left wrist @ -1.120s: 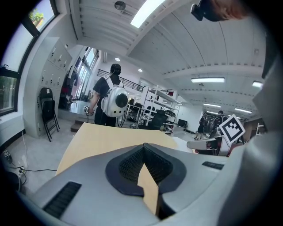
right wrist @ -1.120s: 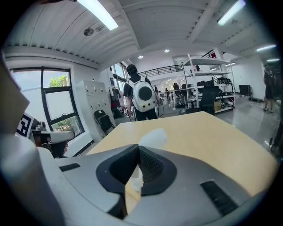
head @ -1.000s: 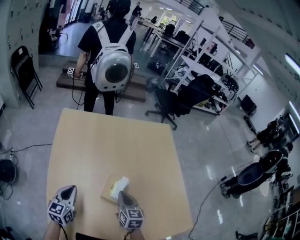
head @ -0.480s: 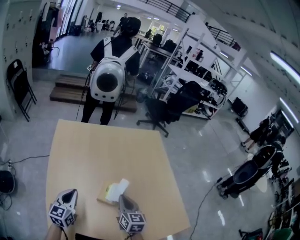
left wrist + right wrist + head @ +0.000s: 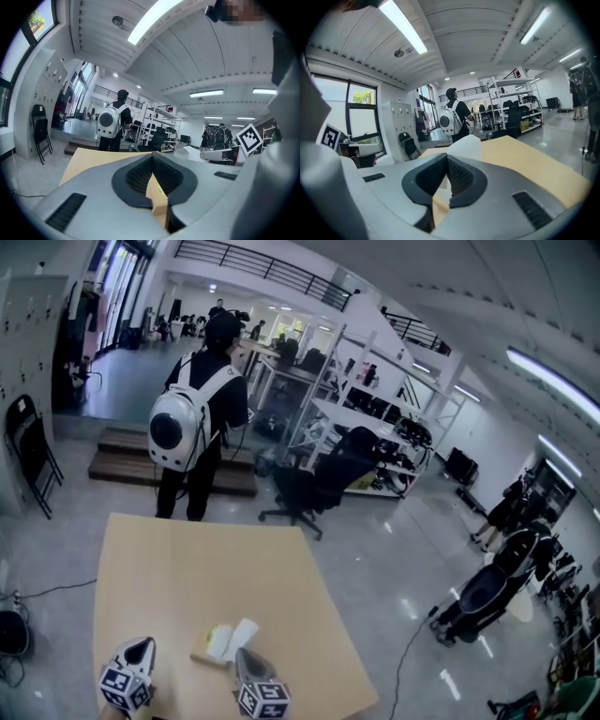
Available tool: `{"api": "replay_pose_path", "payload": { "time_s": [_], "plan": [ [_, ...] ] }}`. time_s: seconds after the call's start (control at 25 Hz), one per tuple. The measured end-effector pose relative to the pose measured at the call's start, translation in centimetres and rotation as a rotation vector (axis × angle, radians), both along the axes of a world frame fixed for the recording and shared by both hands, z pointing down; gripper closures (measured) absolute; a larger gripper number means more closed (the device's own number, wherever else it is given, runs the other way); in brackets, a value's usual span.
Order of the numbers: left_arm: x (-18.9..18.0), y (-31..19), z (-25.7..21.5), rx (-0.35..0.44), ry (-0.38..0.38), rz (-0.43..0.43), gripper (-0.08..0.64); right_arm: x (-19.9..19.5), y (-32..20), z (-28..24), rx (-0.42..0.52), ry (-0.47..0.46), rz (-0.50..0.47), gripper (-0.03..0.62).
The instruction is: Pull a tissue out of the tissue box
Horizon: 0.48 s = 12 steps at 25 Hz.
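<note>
No legible text, brand, number or sign in any view. Cube (image 5: 125, 688) on left gripper (image 5: 139, 647) and cube (image 5: 262, 701) on right gripper (image 5: 242, 653): square patterns only.

Long white fluorescent ceiling tubes (image 5: 154, 18) light the scene brightly and evenly, a black-framed window (image 5: 361, 101) at nine o'clock in the right gripper view adds daylight, and the glossy grey floor (image 5: 394, 568) at three o'clock in the head view carries glare. All views bow at the edges, both gripper views are black-ringed, and the thin white paper tissue (image 5: 464, 143) looks washed out and soft.
</note>
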<state>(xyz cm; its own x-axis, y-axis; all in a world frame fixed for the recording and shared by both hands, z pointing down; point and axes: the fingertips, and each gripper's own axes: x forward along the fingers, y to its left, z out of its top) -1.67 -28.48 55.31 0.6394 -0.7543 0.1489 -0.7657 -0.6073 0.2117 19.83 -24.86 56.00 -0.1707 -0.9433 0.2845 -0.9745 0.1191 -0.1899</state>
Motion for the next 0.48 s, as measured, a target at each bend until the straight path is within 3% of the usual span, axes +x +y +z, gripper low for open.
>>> {"api": "replay_pose_path", "payload": {
  "time_s": [0.2,0.48],
  "plan": [
    [-0.5,1.0,-1.8,0.057,0.001,-0.007,0.552,-0.5,1.5,-0.8,0.049,-0.009,-0.015,0.580],
    [-0.6,3.4,-3.8,0.056,-0.010,-0.013,0.552,-0.3,3.7,-2.8,0.087,0.004,-0.017,0.580]
  ]
}}
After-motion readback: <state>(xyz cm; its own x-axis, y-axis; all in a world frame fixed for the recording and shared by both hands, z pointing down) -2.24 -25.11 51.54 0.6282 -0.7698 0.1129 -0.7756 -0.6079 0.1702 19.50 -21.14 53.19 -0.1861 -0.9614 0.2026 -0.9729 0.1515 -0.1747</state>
